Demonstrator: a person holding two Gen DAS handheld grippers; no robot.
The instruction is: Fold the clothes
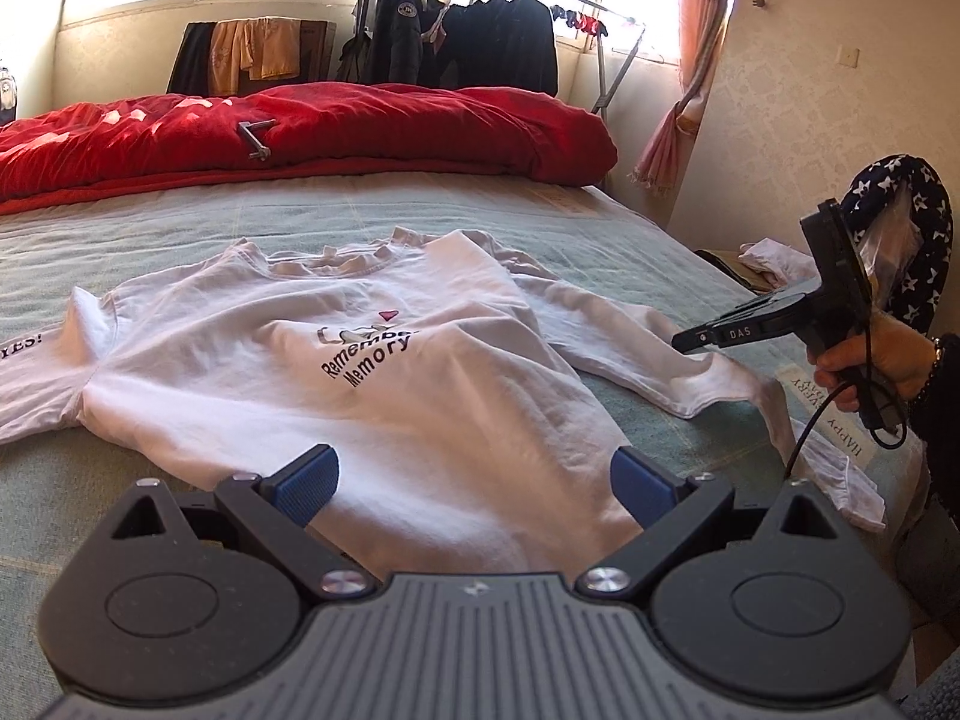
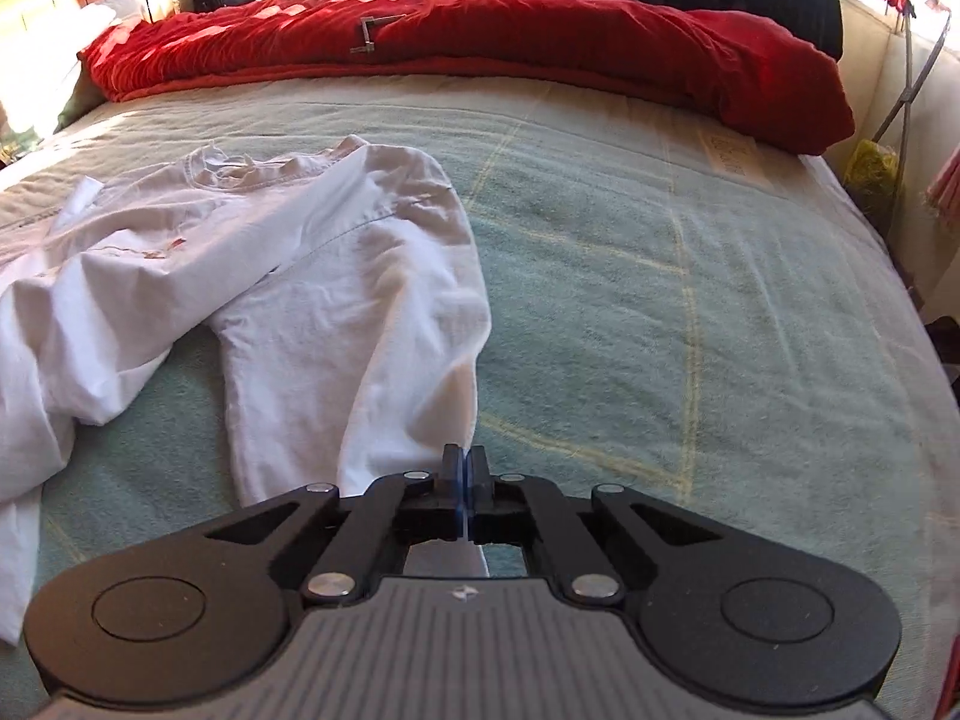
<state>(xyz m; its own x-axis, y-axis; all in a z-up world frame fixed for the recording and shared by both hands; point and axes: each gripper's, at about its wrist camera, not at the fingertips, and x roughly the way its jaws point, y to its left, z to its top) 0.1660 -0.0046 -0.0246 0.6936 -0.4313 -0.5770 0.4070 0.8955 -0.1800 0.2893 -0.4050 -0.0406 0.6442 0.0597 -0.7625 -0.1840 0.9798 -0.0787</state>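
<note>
White long-sleeved T-shirt (image 1: 336,372): spread print-up on green bedspread (image 1: 180,228), frame centre, ready for folding. Left gripper (image 1: 474,483): wide apart, empty, over hem. Right gripper (image 2: 465,471): closed, seemingly pinching the sleeve (image 2: 360,324) edge, lower centre, likely for folding it inward.

The bed (image 1: 300,222) has a pale green cover. A red quilt (image 1: 360,126) lies bunched along its far side, with a small metal crank (image 1: 257,141) on top. Behind the bed a drying rack (image 1: 618,60) carries dark jackets (image 1: 468,36). An orange curtain (image 1: 690,90) hangs right of the bed.
</note>
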